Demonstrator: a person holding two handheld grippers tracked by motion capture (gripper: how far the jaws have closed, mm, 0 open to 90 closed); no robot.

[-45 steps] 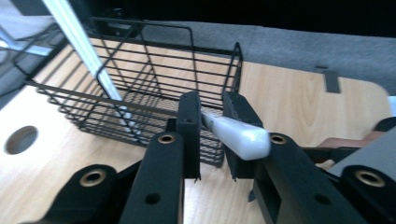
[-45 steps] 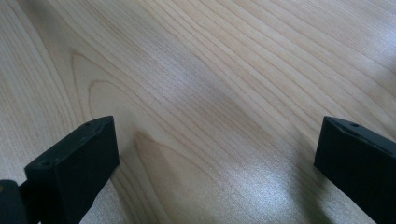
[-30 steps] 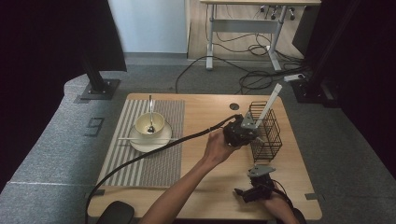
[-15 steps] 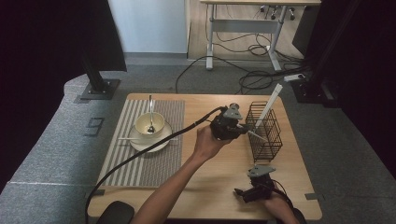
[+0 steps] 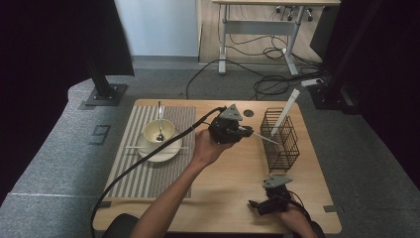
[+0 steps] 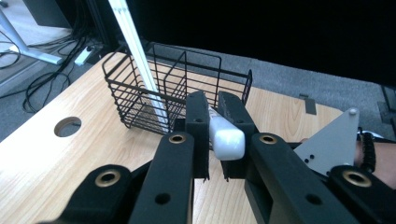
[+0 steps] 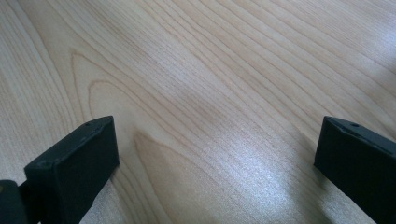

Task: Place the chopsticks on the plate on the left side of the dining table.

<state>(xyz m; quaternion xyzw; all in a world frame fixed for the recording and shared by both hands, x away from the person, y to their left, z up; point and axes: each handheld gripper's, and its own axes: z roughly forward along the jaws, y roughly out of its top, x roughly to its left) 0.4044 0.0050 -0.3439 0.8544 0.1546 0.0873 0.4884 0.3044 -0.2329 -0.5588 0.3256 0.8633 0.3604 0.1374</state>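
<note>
Pale wood grain runs across the table, which stands on grey carpet with dark curtains at either side and a desk frame with loose cables behind; on its left half lies a striped placemat bearing a plate, a bowl with a spoon in it, and one white chopstick resting across the plate; on the right half stands a black wire basket with a white chopstick leaning upright in it; the left gripper, held above the table between bowl and basket, has its jaws clamped narrow on another white chopstick, whose thin tip points toward the basket's near side, just beside the wires; the right gripper rests low near the table's front edge, well apart from the basket, its jaws spread wide over bare wood with nothing between them
</note>
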